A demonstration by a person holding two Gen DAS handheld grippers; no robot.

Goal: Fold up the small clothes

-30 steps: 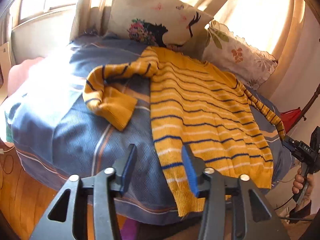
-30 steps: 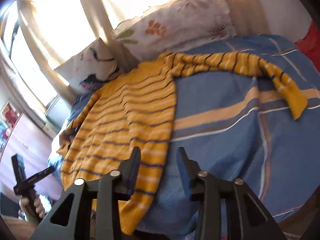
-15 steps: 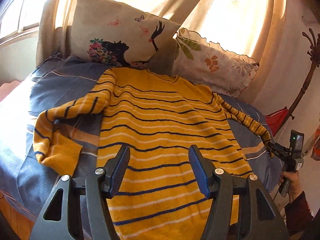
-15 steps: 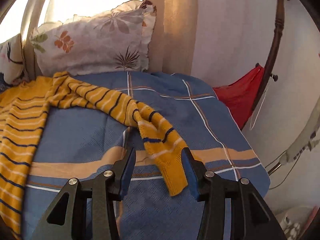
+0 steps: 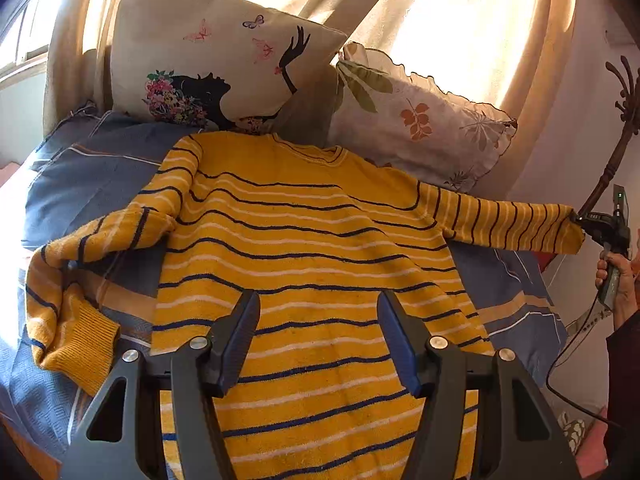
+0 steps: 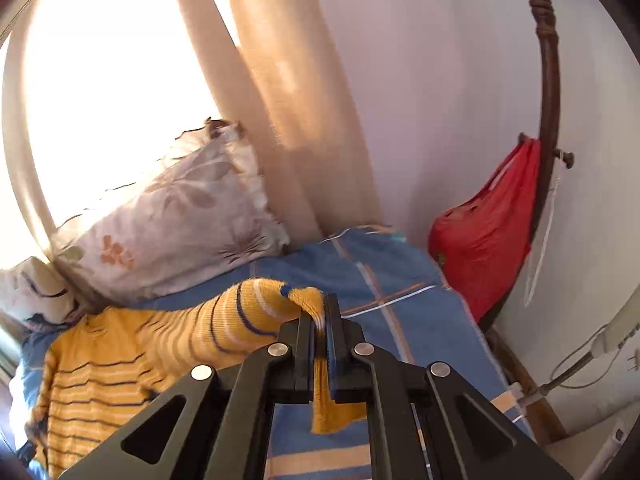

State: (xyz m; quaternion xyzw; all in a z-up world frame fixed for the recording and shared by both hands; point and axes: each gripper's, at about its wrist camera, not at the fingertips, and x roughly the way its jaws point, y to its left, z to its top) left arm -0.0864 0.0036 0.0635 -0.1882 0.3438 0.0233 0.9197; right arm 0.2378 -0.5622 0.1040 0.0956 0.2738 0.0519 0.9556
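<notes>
A yellow sweater (image 5: 304, 248) with dark and white stripes lies flat on the blue bed cover (image 5: 88, 176), neck toward the pillows. My left gripper (image 5: 318, 340) hovers open over its lower body, nothing between the fingers. The sweater's left sleeve (image 5: 76, 280) lies bent on the cover. Its right sleeve (image 5: 504, 224) is stretched out level off the bed, its cuff pinched in my right gripper (image 5: 580, 222). In the right wrist view that gripper (image 6: 319, 320) is shut on the sleeve cuff (image 6: 280, 304), whose end (image 6: 330, 408) hangs below the jaws.
Two printed pillows (image 5: 224, 68) (image 5: 420, 120) lean against the curtains (image 6: 288, 100) at the head of the bed. A red bag (image 6: 484, 232) hangs on a wooden stand (image 6: 548, 100) by the white wall, right of the bed. A person's hand (image 5: 616, 276) holds the right gripper's handle.
The right gripper has closed on the right sleeve's cuff and lifted it, pulling the sleeve straight out to the side. The left gripper has moved over the sweater's middle, still open.
</notes>
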